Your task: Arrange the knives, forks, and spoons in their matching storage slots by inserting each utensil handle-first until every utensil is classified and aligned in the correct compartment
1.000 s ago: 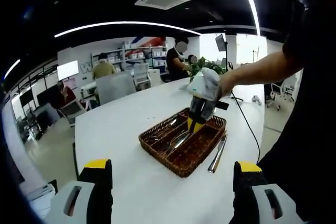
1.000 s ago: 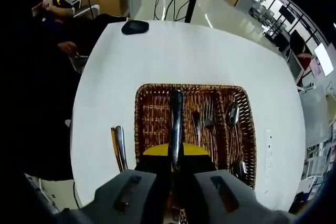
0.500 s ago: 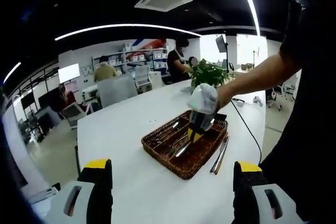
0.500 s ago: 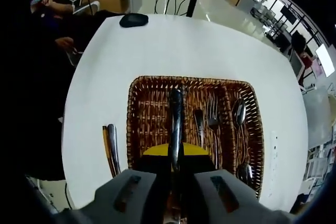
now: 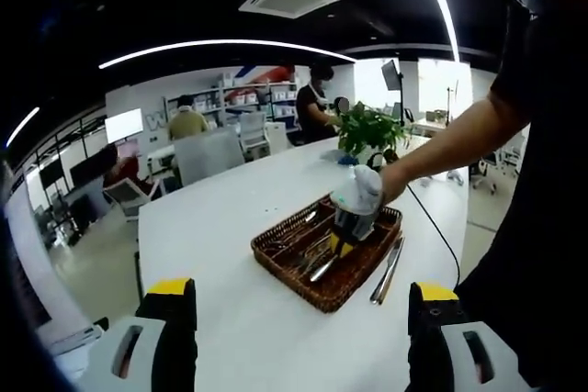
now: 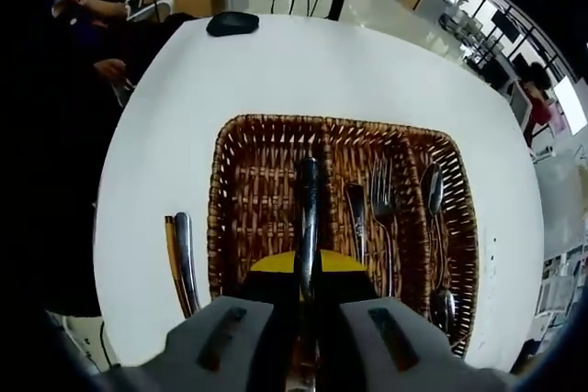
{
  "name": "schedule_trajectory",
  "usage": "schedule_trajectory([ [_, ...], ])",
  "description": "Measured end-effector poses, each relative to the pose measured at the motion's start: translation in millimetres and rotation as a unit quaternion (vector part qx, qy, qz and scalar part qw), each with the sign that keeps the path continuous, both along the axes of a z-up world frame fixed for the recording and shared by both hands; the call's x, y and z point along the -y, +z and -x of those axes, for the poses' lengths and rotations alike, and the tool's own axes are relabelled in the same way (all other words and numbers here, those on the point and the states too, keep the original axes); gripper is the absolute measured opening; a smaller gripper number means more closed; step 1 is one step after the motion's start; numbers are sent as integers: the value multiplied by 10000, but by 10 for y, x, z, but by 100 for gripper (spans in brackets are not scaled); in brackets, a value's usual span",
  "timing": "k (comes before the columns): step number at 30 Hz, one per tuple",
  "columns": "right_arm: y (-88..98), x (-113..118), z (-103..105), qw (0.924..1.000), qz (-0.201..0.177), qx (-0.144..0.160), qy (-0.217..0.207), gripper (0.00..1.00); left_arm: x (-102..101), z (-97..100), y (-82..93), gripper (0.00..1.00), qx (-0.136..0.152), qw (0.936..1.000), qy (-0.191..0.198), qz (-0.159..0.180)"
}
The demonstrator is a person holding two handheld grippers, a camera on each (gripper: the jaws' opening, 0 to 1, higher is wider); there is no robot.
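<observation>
Wicker tray [image 6: 230, 218] sits on the white table [image 6: 303, 71] straight below my right gripper [image 6: 307, 274], whose jaws are closed tight on a knife [image 6: 308, 208] that points forward over the tray's widest, left-hand compartment. That slot looks bare, though the weave makes it hard to be sure. Forks [image 6: 377, 218] lie in the middle slot and spoons [image 6: 432, 199] in the narrow one beyond, so I judge the knife belongs where it now hangs. Another utensil or two [image 6: 181, 259] lie on the table just beside the tray's outer wall, waiting.

From the left gripper view, the right gripper [image 5: 347, 227] leans down into the tray [image 5: 312, 286] near its middle. My left gripper [image 5: 303, 319] hangs well back, jaws wide apart and holding nothing.

To place it well, I would keep the knife parallel to the dividers, lower until it rests on the weave, then let go without nudging the forks.
</observation>
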State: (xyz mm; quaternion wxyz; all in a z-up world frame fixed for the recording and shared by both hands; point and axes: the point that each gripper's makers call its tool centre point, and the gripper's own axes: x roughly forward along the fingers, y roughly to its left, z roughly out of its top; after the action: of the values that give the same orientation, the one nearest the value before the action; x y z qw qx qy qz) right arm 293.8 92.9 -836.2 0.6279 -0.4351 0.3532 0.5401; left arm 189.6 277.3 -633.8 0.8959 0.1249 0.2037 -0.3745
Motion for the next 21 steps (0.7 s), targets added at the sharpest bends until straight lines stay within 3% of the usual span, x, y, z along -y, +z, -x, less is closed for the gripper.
schedule_trajectory([
  [21,-347,-64,10,9998,14,171,125,4,-52,30,13,100,-37,9999,83,-109],
])
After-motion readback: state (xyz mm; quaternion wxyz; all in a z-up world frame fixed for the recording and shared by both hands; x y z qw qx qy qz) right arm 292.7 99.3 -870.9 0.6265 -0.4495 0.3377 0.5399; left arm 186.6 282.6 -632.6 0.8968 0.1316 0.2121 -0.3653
